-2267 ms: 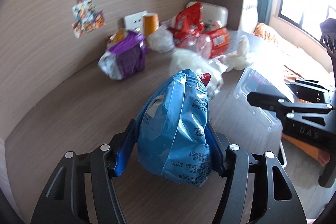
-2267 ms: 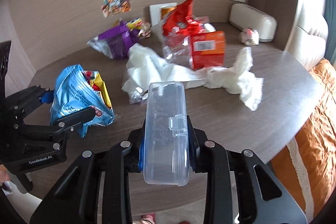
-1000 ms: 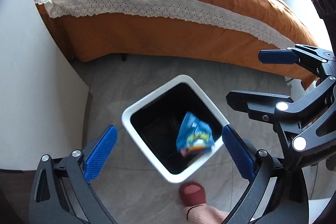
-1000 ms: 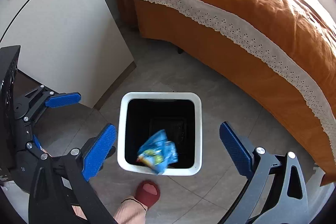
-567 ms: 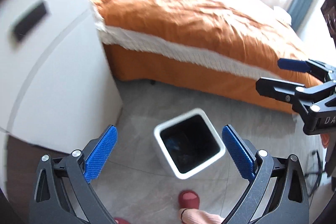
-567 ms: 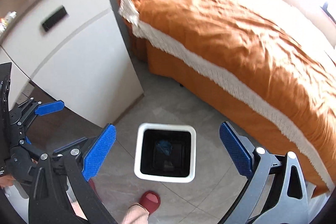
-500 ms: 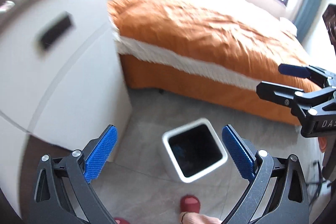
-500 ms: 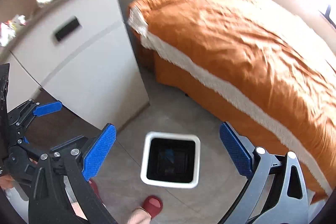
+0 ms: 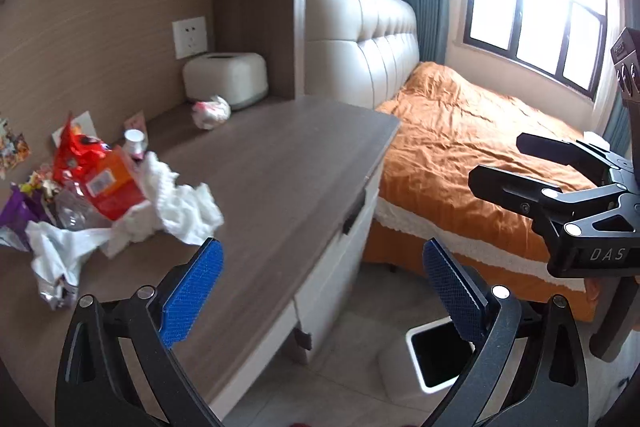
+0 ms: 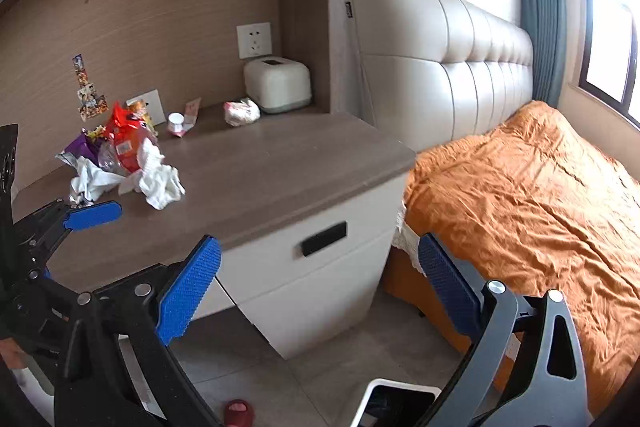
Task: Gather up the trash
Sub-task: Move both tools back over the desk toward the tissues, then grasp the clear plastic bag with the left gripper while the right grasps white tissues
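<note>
**Left-wrist view: both tongs empty, trash pile on the bench**

Left-wrist view has the left tongs [image 9: 322, 293] spread wide with nothing between the blue pads, hanging over the front edge of the bench [image 9: 280, 163]. The right tongs [image 10: 318, 287] are gaping too and empty, out past the bench corner over the floor. You can spot them from the left camera as well, off to the right in front of the orange bed [image 9: 472, 131].

The trash sits in a heap at the far left of the bench: a red snack bag [image 9: 76, 151], an orange packet [image 9: 112, 187] leaning against it, a clear plastic bottle [image 9: 74, 209], a purple wrapper [image 9: 16, 211] at the edge of frame, and crumpled white tissues [image 9: 176, 203] spilling toward the front. A small white cup [image 10: 175, 121] stands further back, and a balled-up white wrapper [image 10: 241, 112] lies just beside the cream tissue box [image 10: 277, 85] near the wall.

The white bin [image 9: 436, 359] is on the floor below, between bench and bed, partly hidden behind the right finger of the left tongs. Can't tell what's inside, it's dark.
</note>
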### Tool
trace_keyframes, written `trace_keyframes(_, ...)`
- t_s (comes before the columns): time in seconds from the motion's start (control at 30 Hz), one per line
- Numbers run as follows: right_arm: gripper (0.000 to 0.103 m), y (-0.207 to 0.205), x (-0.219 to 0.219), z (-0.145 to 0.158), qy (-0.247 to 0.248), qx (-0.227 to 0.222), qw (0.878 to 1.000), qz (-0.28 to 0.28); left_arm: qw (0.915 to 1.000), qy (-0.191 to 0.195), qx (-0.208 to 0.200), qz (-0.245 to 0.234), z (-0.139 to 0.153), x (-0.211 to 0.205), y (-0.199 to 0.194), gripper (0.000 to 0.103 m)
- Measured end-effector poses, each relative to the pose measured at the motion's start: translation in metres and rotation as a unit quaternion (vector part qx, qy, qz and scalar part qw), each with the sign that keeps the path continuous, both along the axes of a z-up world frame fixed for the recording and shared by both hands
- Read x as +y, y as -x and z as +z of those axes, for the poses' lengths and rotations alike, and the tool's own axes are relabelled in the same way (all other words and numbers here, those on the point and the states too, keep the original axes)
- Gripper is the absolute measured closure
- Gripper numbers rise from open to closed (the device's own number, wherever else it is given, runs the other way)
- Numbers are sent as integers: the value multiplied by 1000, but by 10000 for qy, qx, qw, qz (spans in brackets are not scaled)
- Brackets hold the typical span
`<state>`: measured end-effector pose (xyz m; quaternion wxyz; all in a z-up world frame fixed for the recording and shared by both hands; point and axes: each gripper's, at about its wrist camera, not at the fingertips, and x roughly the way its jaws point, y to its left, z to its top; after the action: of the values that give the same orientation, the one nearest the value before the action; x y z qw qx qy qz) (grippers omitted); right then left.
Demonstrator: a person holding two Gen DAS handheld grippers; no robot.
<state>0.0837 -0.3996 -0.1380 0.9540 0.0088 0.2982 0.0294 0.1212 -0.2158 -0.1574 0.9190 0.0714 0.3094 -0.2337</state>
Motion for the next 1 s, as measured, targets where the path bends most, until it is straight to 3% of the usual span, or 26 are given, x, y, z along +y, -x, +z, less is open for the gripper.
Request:
trace_keyframes(0.2,5,-38,66,19,15,-209,9985,515,9975,-129,-357,602,16,70,-22,5)
trace_keyframes(0.4,5,-86,128,6,38,-64,9947,1021,9902,-436,-368,1271,7,136,-48,5)
trace_keyframes(0.57,5,-131,167,-25,62,348,9932,1107,9813,-790,52,1753,-20,180,-81,5)
trace_keyframes(0.63,5,-148,177,-37,-24,548,9920,1134,9825,-622,296,1730,-30,196,-86,5)
trace_keyframes(0.7,5,-165,187,-48,9,738,9918,1042,9851,-391,513,1595,-36,203,-91,10)
trace_keyframes(0.73,5,-171,189,-53,4,811,9913,1041,9852,-374,573,1569,-39,204,-92,29)
trace_keyframes(0.77,5,-176,191,-57,-26,912,9901,1064,9849,-390,659,1553,-42,204,-95,32)
trace_keyframes(0.9,66,-183,202,-68,-139,1239,9826,1374,9877,-342,600,1406,-40,202,-96,48)
trace_keyframes(0.97,83,-177,208,-66,-115,1295,9786,1594,9878,-392,562,1399,-38,200,-92,53)
trace_keyframes(1.0,84,-173,208,-63,-141,1288,9781,1631,9879,-384,553,1398,-35,200,-90,54)
